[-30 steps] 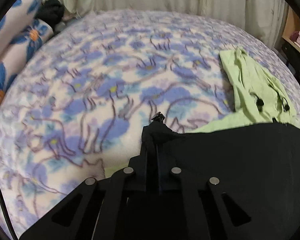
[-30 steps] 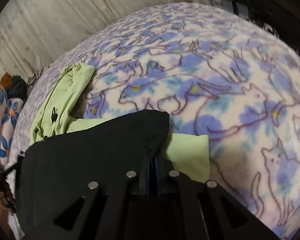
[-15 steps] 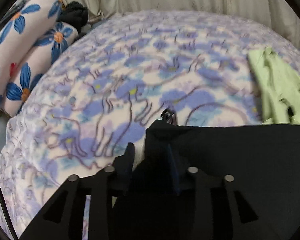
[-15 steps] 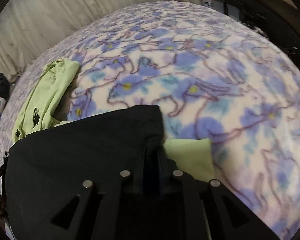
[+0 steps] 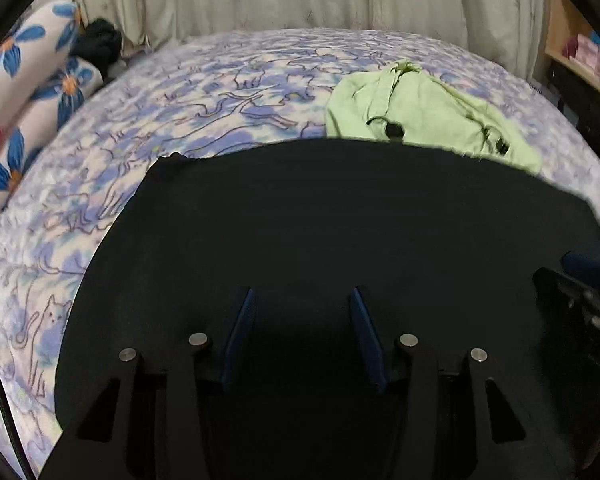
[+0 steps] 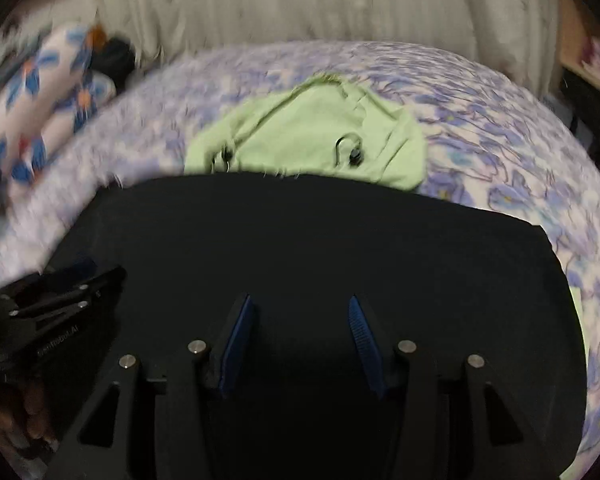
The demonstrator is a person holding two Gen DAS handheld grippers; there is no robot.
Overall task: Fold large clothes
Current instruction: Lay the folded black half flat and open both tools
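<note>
Now both tongs — the left gripper [image 5: 302, 334] and right gripper [image 6: 300, 340] — have just been opening, released, nothing clamped between them. The black garment [image 5: 340, 220] lies flat beneath, the green garment [image 5: 420, 116] at its far edge.

Both grippers open, side by side.
Left gripper [image 5: 302, 334] and right gripper [image 6: 298, 340]: jaws just opened, nothing pinched, angled downward.

Dim, flat indoor light with no glare. The right wrist view is motion-smeared, worst on the flowered white pillows [image 6: 40, 112]; the left is sharper. Both bulge, with black corners.
</note>
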